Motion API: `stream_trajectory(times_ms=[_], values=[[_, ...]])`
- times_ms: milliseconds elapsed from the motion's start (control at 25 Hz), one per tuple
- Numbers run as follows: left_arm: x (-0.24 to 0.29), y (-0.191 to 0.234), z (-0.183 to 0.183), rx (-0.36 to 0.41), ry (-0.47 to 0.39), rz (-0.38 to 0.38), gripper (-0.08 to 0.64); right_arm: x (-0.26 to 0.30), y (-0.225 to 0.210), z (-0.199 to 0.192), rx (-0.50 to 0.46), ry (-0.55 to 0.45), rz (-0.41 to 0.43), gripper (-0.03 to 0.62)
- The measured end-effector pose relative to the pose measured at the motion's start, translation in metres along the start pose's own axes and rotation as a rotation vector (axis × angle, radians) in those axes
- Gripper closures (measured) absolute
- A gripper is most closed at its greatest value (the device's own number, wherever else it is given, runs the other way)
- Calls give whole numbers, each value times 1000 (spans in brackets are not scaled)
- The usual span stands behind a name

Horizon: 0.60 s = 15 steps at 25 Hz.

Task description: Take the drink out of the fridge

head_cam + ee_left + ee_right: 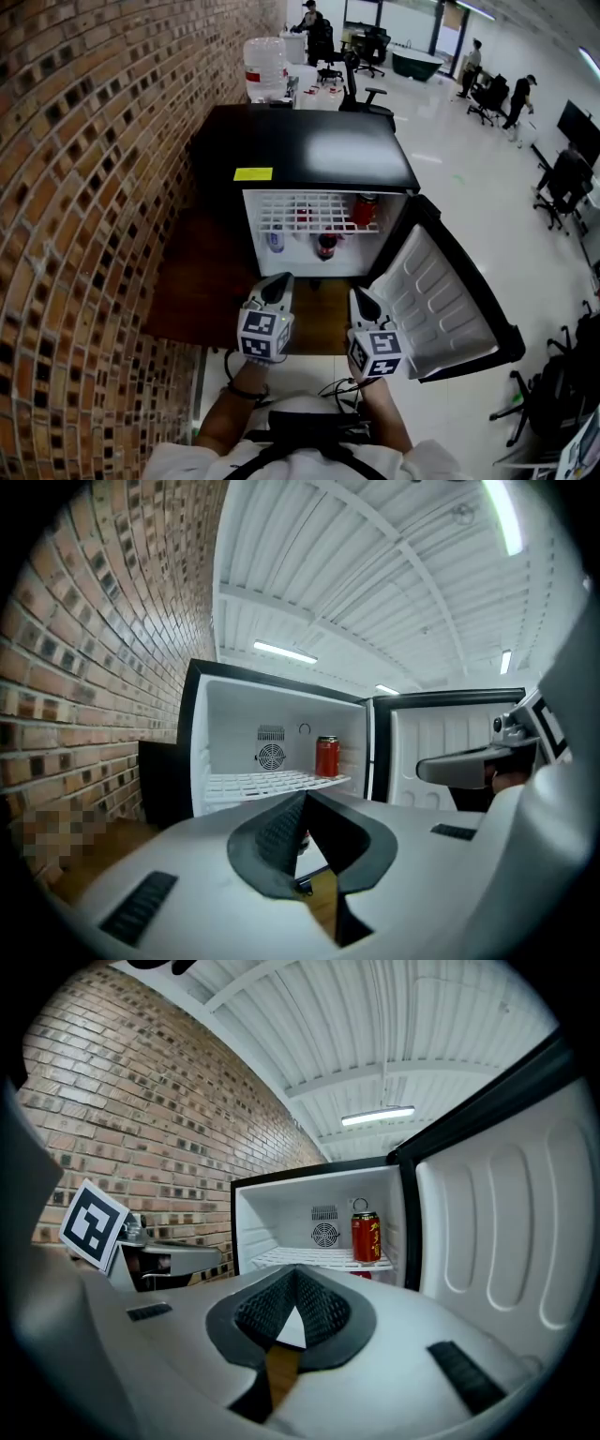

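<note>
Both the left gripper (277,281) and the right gripper (361,298) hover near the open fridge (309,150) with jaws closed on nothing, so the right one should spread wide before reaching to the red can (365,208) upright at the right end of the upper shelf (300,216).

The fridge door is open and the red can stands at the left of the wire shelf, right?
No: the red can stands at the right of the wire shelf, nearest the open door, as the head view shows.
</note>
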<state>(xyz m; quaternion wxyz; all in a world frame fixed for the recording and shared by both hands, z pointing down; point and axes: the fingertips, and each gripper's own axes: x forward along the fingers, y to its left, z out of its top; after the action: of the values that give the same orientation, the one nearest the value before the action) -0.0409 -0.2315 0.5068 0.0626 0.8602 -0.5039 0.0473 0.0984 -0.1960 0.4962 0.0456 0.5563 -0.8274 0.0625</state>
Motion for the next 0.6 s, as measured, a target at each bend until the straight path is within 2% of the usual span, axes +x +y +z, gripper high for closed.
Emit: stream_trajectory(times_ms=[600], values=[[-2, -5, -2, -16, 13, 2, 563, -1, 1, -5, -6, 20, 1, 581]])
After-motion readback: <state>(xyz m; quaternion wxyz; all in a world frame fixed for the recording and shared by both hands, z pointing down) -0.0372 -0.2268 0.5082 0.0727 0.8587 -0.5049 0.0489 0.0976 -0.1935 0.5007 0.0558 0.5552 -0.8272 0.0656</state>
